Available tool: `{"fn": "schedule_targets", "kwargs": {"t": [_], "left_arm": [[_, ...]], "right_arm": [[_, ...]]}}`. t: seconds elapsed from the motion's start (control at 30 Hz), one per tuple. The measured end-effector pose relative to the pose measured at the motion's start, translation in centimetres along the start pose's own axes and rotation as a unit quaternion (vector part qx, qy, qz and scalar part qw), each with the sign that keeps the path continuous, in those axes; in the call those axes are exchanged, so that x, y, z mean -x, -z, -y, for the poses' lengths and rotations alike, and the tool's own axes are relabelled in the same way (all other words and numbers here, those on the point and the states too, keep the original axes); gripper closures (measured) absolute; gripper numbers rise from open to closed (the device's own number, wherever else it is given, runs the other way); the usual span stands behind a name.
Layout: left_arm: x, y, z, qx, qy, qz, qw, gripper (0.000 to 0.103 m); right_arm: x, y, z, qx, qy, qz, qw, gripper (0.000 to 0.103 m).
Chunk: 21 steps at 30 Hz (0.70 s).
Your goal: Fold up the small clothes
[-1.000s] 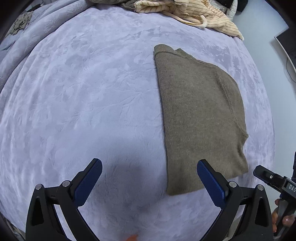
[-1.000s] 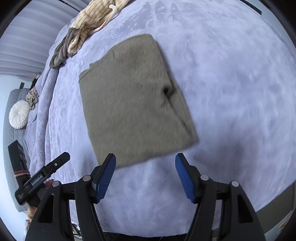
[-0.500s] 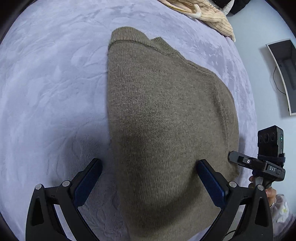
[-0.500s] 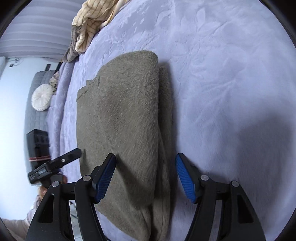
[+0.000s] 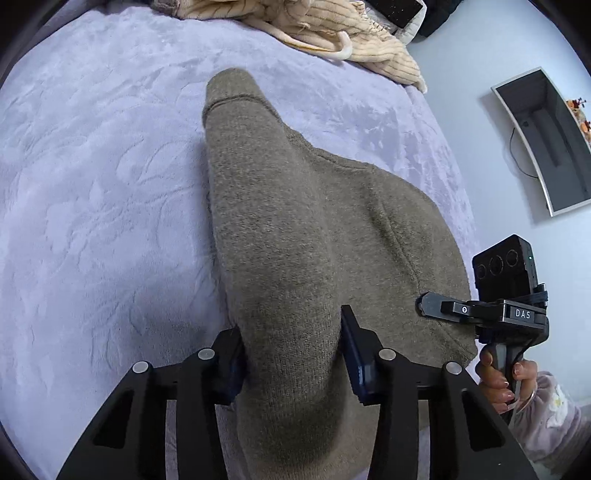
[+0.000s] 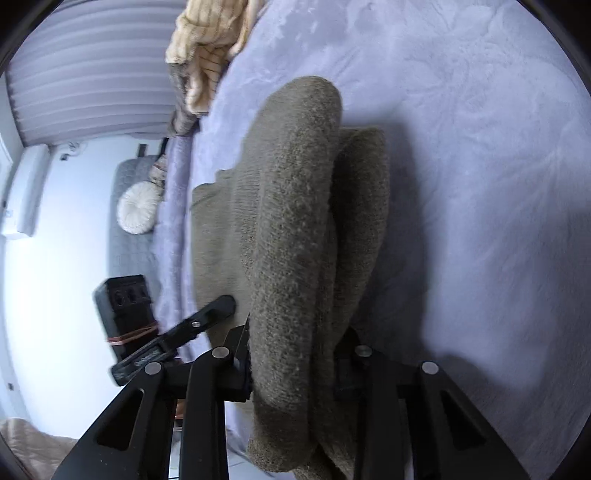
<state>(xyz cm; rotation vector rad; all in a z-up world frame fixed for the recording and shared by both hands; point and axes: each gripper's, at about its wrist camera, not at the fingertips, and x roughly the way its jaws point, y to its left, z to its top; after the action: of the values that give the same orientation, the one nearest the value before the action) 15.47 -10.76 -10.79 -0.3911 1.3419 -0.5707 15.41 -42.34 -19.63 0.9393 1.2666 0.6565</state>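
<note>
An olive-brown knit sweater (image 5: 314, 236), folded, lies on the lavender bed cover (image 5: 92, 184). My left gripper (image 5: 291, 350) is shut on the sweater's near edge, the fabric bunched between its blue pads. In the right wrist view my right gripper (image 6: 291, 362) is shut on the same sweater (image 6: 291, 221) at its other near corner, with folded layers pinched and bulging upward. The right gripper also shows in the left wrist view (image 5: 491, 310) at the sweater's right edge; the left gripper shows in the right wrist view (image 6: 177, 339).
A heap of cream striped clothes (image 5: 332, 33) lies at the far edge of the bed, also in the right wrist view (image 6: 207, 48). A monitor (image 5: 546, 140) hangs on the wall to the right. A grey chair with a round white cushion (image 6: 136, 214) stands beyond the bed.
Both grippers have come down from above the bed onto the sweater's near edge and closed on it. The fabric now bunches up between the fingers.
</note>
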Motion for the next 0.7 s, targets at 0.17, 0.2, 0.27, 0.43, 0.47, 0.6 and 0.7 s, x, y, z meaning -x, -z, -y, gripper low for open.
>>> {"fn": "schedule_targets", "kwargs": {"t": [0.17, 0.2, 0.27, 0.43, 0.47, 0.6, 0.7], "left_arm": [[2.8, 0.8, 0.9, -0.021, 0.028, 0.009, 0.9993, 0.057], [3.5, 1.1, 1.0, -0.024, 0.031, 0.012, 0.9991, 0.057], [5.0, 1.9, 0.8, -0.027, 0.037, 0.017, 0.9988, 0.058], [9.7, 4.4, -0.9, -0.012, 0.045, 0.023, 0.9987, 0.058], [10.7, 5.1, -1.3, -0.012, 0.041, 0.023, 0.9988, 0.058], [13.9, 7.9, -2.7, -0.009, 0.018, 0.017, 0.9997, 0.057], [15.1, 10.2, -4.8, 0.004, -0.003, 0.010, 0.9999, 0.057]], "right_arm": [[-0.3, 1.8, -3.1, 0.000, -0.031, 0.008, 0.999, 0.071], [-0.3, 2.3, -3.6, -0.003, -0.037, 0.011, 0.999, 0.071], [-0.4, 3.4, -4.7, -0.007, -0.046, 0.015, 0.999, 0.071], [-1.2, 6.8, -7.2, -0.016, -0.066, 0.009, 0.998, 0.071], [-1.7, 7.6, -7.7, -0.019, -0.072, 0.006, 0.997, 0.071], [-4.2, 10.9, -8.8, -0.036, -0.089, -0.009, 0.995, 0.071], [-6.6, 12.5, -8.9, -0.041, -0.086, -0.025, 0.995, 0.071]]}}
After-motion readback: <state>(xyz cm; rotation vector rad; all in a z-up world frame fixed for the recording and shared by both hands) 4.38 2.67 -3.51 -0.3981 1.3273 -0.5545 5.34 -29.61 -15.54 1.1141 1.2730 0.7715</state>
